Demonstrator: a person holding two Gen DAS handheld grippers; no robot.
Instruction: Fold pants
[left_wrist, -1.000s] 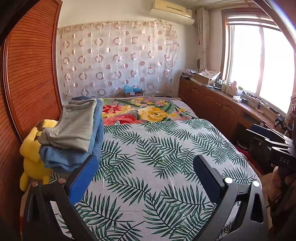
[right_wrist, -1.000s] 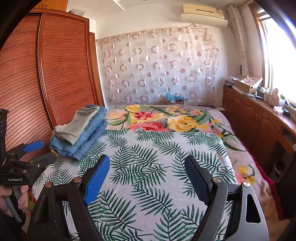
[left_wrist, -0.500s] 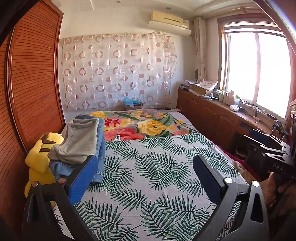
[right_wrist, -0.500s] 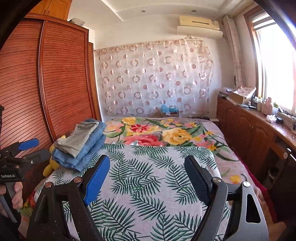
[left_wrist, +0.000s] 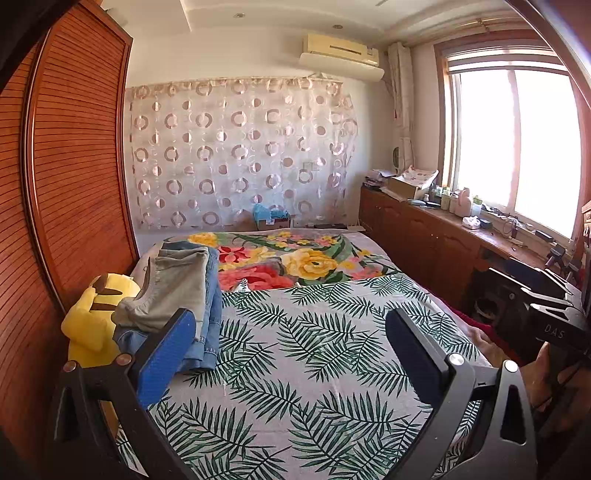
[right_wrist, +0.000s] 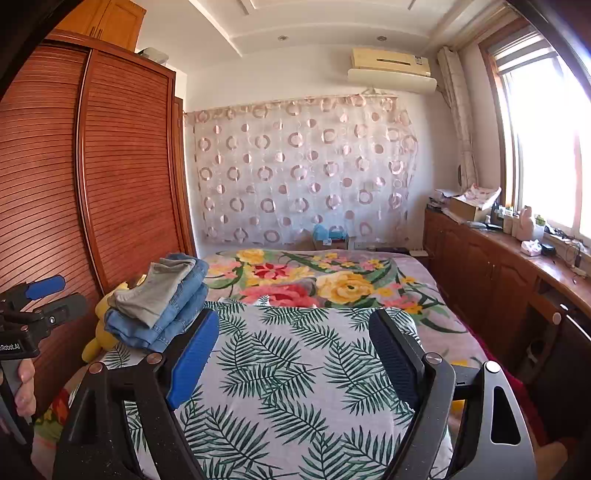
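- Bedroom scene: pretty much everything sits on a big bed (left_wrist: 332, 369) with a grey sheet printed in green palm leaves, and a bright floral blanket (right_wrist: 325, 280) across the far half.
- Left gripper (left_wrist: 291, 343), black frame with one blue pad, has its jaws spread wide with nothing between them, hanging over the leafy sheet.
- Right gripper (right_wrist: 291, 347) is the same deal: jaws wide apart, empty, only sheet showing in the gap.
- From the right wrist view you can see a hand (right_wrist: 22, 391) at the left edge gripping the other tool's handle.
- Folded pants stack (left_wrist: 177, 299) sits at the bed's left edge, just beyond the left gripper's blue pad: grey-khaki pair on top, blue denim underneath.
- Yellow plush toy (left_wrist: 92, 321) is wedged between that stack and the reddish slatted wooden wardrobe (left_wrist: 74, 184).
- Further out: circle-patterned sheer curtain (right_wrist: 303, 170) on the back wall, air conditioner (right_wrist: 391, 70) above it, and a cluttered wooden cabinet (left_wrist: 436, 236) under the bright window.
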